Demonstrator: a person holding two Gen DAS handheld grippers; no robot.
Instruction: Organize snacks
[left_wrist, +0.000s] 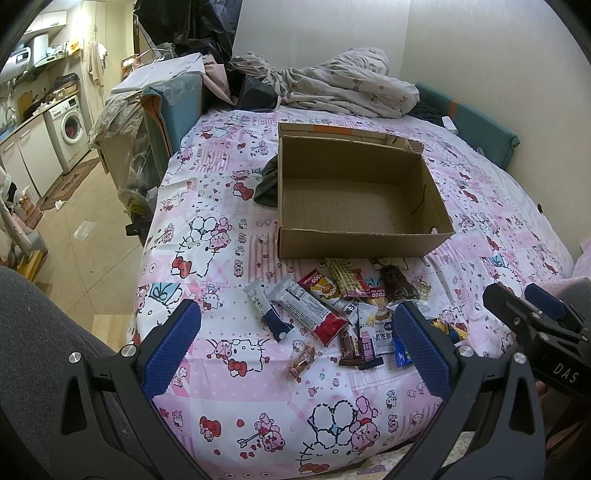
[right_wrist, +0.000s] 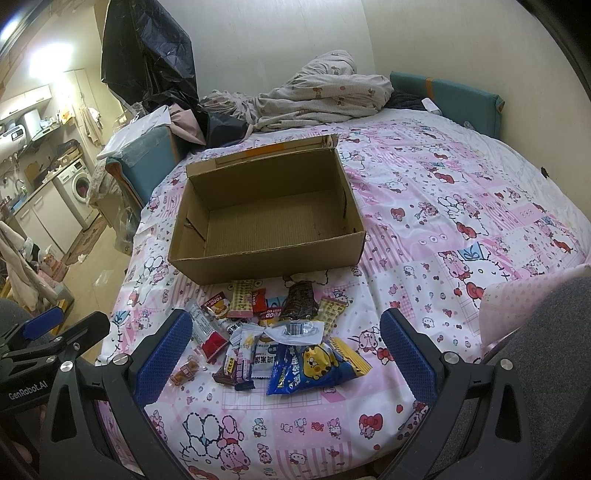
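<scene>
An empty cardboard box (left_wrist: 354, 243) (right_wrist: 269, 266) stands open on the pink cartoon-print bed cover. Just in front of it lies a loose pile of wrapped snacks (left_wrist: 332, 306) (right_wrist: 266, 332): bars, small packets, a dark brown bar (right_wrist: 300, 304), a blue and yellow bag (right_wrist: 317, 365) and a small amber candy (left_wrist: 301, 363). My left gripper (left_wrist: 295, 347) hovers open above the near side of the pile, holding nothing. My right gripper (right_wrist: 284, 358) is open too, straddling the pile from above. The right gripper shows at the right edge of the left wrist view (left_wrist: 535, 317).
A crumpled quilt (left_wrist: 340, 85) and dark clothes lie at the far end of the bed. A dark cloth (left_wrist: 267, 181) sits left of the box. The bed's left edge drops to a tiled floor (left_wrist: 85, 236) with a washing machine (left_wrist: 72, 125) beyond. Grey-clad legs flank the view.
</scene>
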